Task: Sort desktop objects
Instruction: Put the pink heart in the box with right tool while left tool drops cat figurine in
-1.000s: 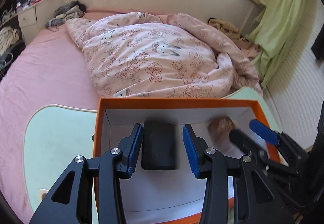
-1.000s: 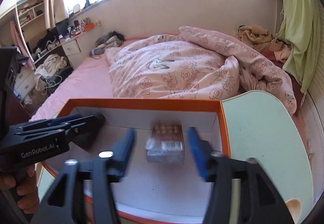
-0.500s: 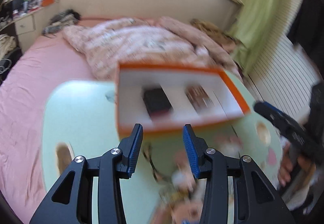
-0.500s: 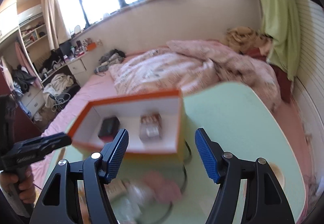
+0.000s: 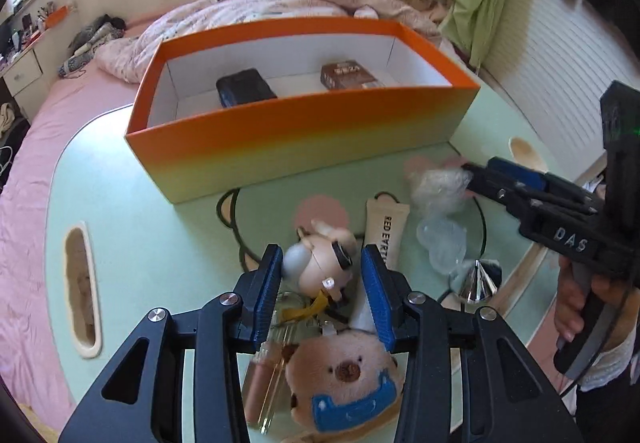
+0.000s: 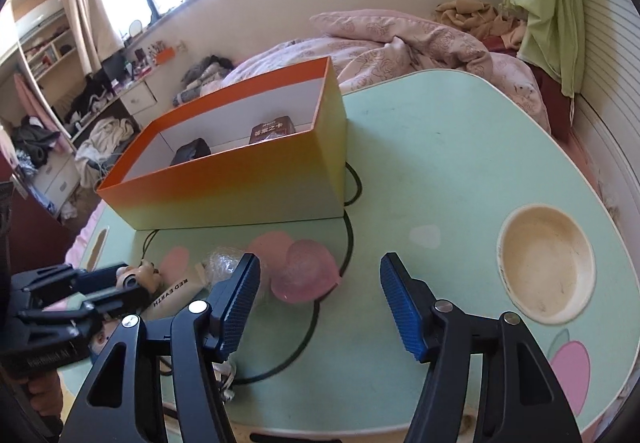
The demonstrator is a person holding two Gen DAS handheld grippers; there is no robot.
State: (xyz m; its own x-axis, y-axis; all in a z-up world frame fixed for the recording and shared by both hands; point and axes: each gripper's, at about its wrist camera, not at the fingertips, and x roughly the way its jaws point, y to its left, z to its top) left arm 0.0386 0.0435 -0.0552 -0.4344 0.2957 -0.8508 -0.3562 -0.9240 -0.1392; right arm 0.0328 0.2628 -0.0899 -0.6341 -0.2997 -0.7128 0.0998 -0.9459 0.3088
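Note:
An orange box (image 5: pixel 304 131) (image 6: pixel 240 183) stands on the mint-green table (image 5: pixel 140 223). Inside it lie a black pouch (image 5: pixel 245 91) and a brown packet (image 5: pixel 345 75). My left gripper (image 5: pixel 322 275) is open, its blue pads either side of a small beige toy figure (image 5: pixel 324 257) without visibly touching it. A plush bear (image 5: pixel 344 375) lies under the gripper. My right gripper (image 6: pixel 320 277) is open just above a pink translucent shell (image 6: pixel 306 271). In the left wrist view its tips (image 5: pixel 480 175) reach a crumpled clear wrap (image 5: pixel 438 187).
A cream tube (image 5: pixel 386 231), a clear shell (image 5: pixel 442 239) and a silver cone (image 5: pixel 476 279) lie in front of the box. A black cable (image 6: pixel 340 255) loops over the table. A round recess (image 6: pixel 546 263) sits at the right. A bed with a pink quilt (image 6: pixel 400 39) lies behind.
Both grippers have pulled back out of the orange box and dropped low over the clutter at the near side of the table. The black pouch and brown packet stay in the box.

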